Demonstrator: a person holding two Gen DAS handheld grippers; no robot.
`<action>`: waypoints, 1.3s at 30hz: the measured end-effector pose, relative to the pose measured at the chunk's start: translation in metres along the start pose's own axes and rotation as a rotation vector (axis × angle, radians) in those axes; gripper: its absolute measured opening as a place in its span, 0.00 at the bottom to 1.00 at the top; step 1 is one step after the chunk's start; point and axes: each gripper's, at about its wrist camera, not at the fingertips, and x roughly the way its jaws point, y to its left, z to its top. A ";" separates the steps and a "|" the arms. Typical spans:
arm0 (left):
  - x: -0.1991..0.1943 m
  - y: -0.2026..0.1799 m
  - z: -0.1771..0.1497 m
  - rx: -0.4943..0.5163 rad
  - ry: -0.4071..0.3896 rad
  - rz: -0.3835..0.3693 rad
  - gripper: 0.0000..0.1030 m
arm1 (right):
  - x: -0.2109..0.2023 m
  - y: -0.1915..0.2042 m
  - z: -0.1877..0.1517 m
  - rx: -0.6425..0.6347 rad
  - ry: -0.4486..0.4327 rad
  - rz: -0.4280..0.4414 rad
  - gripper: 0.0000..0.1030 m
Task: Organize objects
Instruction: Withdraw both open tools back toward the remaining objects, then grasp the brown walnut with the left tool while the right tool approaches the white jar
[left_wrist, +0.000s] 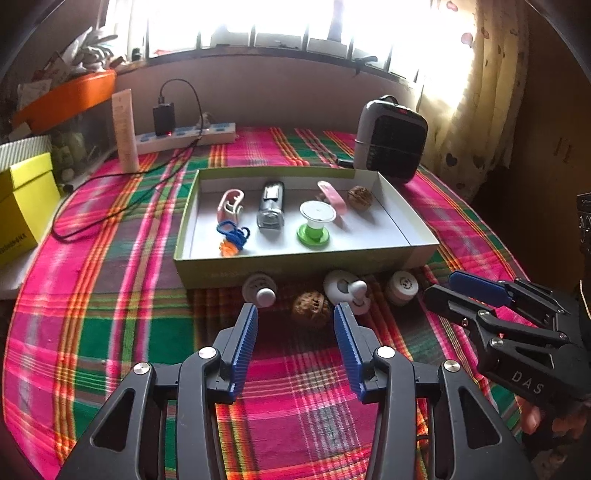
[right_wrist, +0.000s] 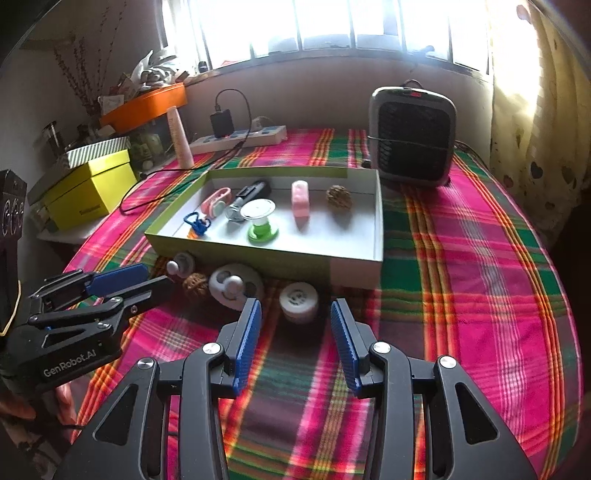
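A shallow white box (left_wrist: 406, 216) (right_wrist: 378, 221) on the plaid cloth holds a pink clip, a silver-black device (left_wrist: 271, 206), a green-white spool (left_wrist: 314, 225) (right_wrist: 261, 221), a pink bar (right_wrist: 300, 199), a walnut (left_wrist: 359, 197) (right_wrist: 339, 196) and blue-orange clips (left_wrist: 232, 236). In front of the box lie a white knob piece (left_wrist: 260, 290), a second walnut (left_wrist: 311, 305) (right_wrist: 194, 283), a white fan-like disc (left_wrist: 345, 290) (right_wrist: 232, 285) and a white round jar (left_wrist: 402, 286) (right_wrist: 298, 297). My left gripper (left_wrist: 295, 317) is open just before the walnut. My right gripper (right_wrist: 295, 314) is open before the jar.
A grey-black heater (left_wrist: 391, 142) (right_wrist: 412, 136) stands behind the box on the right. A power strip with charger (left_wrist: 184, 133) and a cream tube (left_wrist: 125, 131) stand at the back left. A yellow box (left_wrist: 22, 199) (right_wrist: 88, 192) sits at the left edge.
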 end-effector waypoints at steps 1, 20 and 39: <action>0.001 0.000 0.000 -0.002 0.004 -0.006 0.41 | 0.000 -0.002 -0.001 0.004 0.002 0.000 0.47; 0.033 0.000 0.001 -0.029 0.073 -0.010 0.43 | 0.010 -0.017 -0.009 0.039 0.047 0.006 0.48; 0.044 0.001 0.005 -0.035 0.080 -0.002 0.42 | 0.026 -0.008 -0.002 0.028 0.085 0.005 0.48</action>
